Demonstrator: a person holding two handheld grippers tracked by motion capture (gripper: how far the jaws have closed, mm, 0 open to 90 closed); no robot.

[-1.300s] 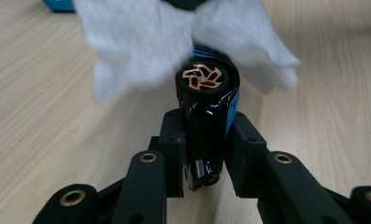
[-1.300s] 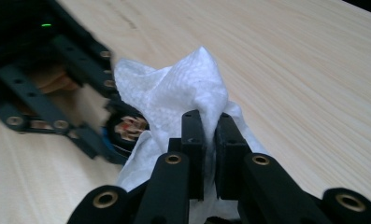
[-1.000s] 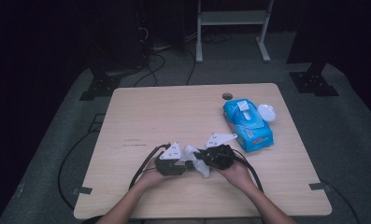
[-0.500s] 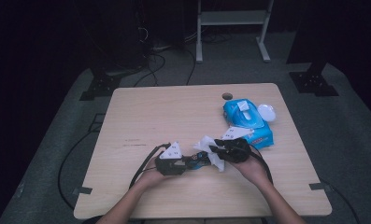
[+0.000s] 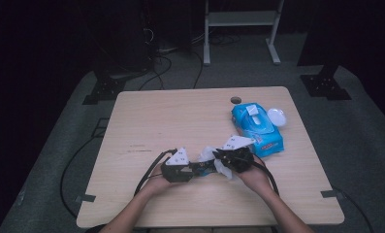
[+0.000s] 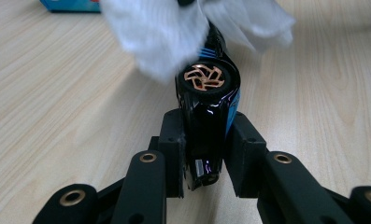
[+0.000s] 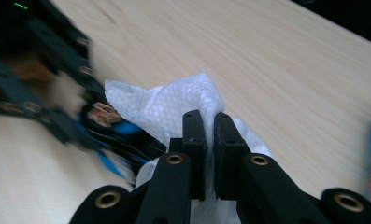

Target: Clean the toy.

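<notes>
Black toy car (image 6: 206,116) clamped in left claw (image 6: 205,154), long axis pointing away toward right claw (image 7: 205,140), above wooden counter (image 5: 180,121). Right claw pinches white tissue (image 7: 174,109) against car's far end.

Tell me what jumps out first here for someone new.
The black toy car with a copper-spoked wheel, clamped on its side in the left claw near the table's front edge. Next, the white wipe pinched in the right claw and draped against the car. Behind them, toward the right, a blue wet-wipe pack lies flat with a small white lid beside it.
</notes>
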